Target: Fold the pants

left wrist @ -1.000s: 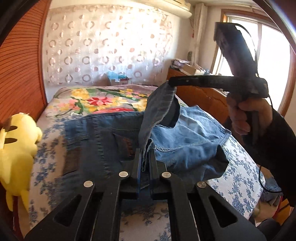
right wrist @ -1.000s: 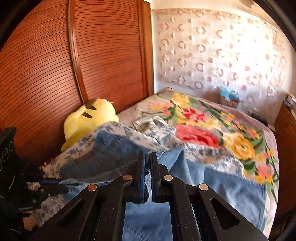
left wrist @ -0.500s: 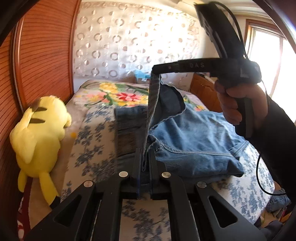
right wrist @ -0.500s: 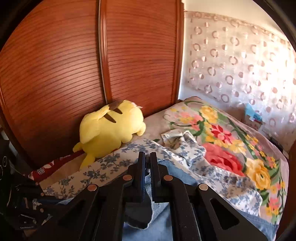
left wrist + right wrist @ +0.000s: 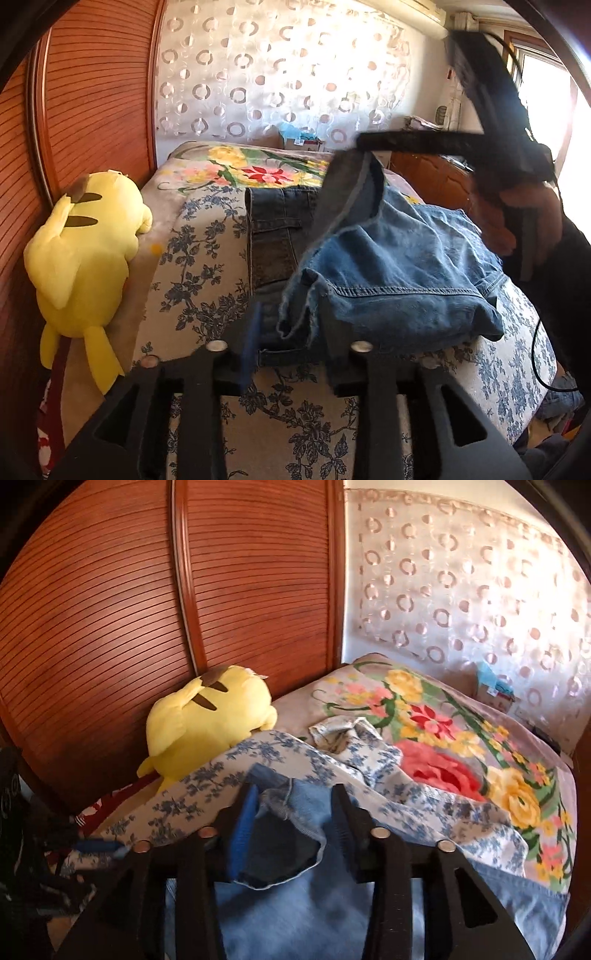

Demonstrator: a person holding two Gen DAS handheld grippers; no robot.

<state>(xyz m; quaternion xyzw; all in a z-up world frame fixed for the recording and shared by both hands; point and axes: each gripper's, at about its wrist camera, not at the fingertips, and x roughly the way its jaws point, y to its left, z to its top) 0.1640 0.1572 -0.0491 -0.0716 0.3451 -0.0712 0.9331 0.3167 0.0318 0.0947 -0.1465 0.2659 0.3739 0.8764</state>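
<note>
Blue denim pants (image 5: pixel 391 266) lie folded in a heap on the blue-flowered bedsheet (image 5: pixel 207 258). My left gripper (image 5: pixel 291 332) is open, its fingers on either side of the near hem of the pants. In the left wrist view the right gripper (image 5: pixel 364 142) hovers above the pants, with a strip of denim hanging at its tip. In the right wrist view my right gripper (image 5: pixel 291 808) is open, a fold of denim (image 5: pixel 284 834) loose between its fingers. The waistband (image 5: pixel 280 206) lies dark and flat at the far end.
A yellow plush toy (image 5: pixel 81 251) lies at the bed's left edge against the wooden sliding wardrobe (image 5: pixel 166 609). A floral blanket (image 5: pixel 461 746) covers the far end of the bed. A wooden cabinet (image 5: pixel 432 177) stands to the right. A cable (image 5: pixel 539 354) hangs at the right.
Both grippers have opened and let go of the denim. The pant leg has dropped onto the heap. The left view has swung slightly right.
</note>
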